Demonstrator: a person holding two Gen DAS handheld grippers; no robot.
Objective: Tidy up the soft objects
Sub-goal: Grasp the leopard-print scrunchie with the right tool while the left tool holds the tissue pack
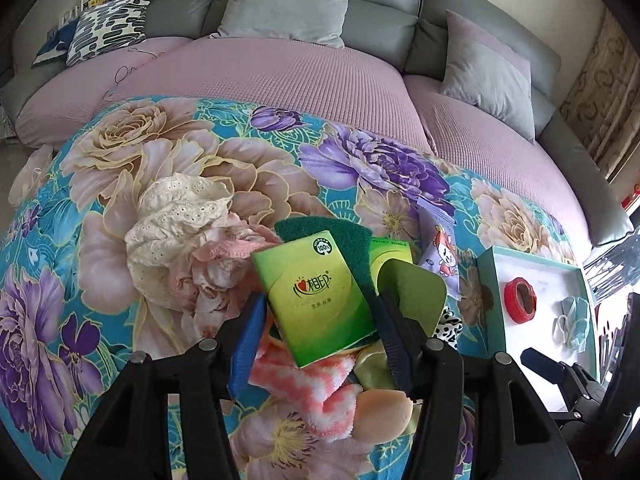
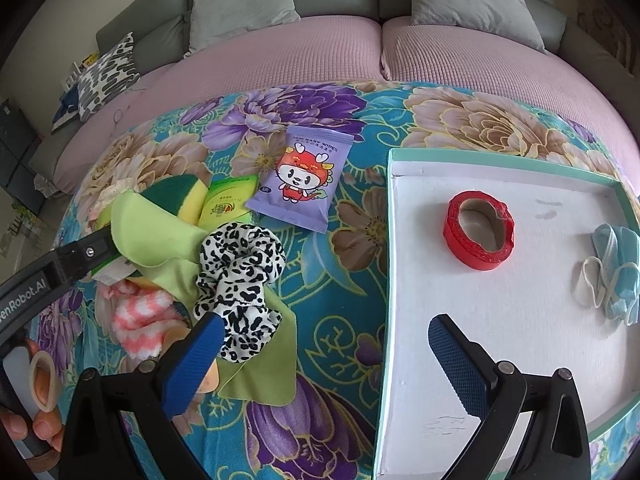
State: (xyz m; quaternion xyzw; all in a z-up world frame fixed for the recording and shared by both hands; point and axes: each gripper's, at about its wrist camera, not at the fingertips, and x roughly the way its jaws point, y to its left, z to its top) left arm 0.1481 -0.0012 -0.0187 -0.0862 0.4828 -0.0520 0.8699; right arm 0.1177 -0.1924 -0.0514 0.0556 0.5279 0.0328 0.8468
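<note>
My left gripper [image 1: 320, 316] has its blue pads on both sides of a green tissue pack [image 1: 316, 296], tilted above a pile: pink-white fuzzy sock [image 1: 312, 388], lime cloth [image 1: 412, 288], green-yellow sponge [image 1: 340, 236]. A cream lace garment [image 1: 176, 224] lies left of it. My right gripper [image 2: 324, 344] is open and empty, one finger by the leopard scrunchie [image 2: 240, 276], the other over the white tray [image 2: 500, 320]. The tray holds a red tape roll [image 2: 478, 230] and a blue face mask [image 2: 616, 268]. A purple baby wipes pack [image 2: 300, 180] lies on the floral blanket [image 2: 340, 280].
A second green tissue pack [image 2: 228, 200] lies by the sponge. Behind the blanket is a pink-covered sofa [image 1: 280, 76] with grey cushions [image 1: 288, 0] and a patterned pillow [image 1: 108, 24]. A hand with a tape ring [image 2: 40, 380] shows at lower left.
</note>
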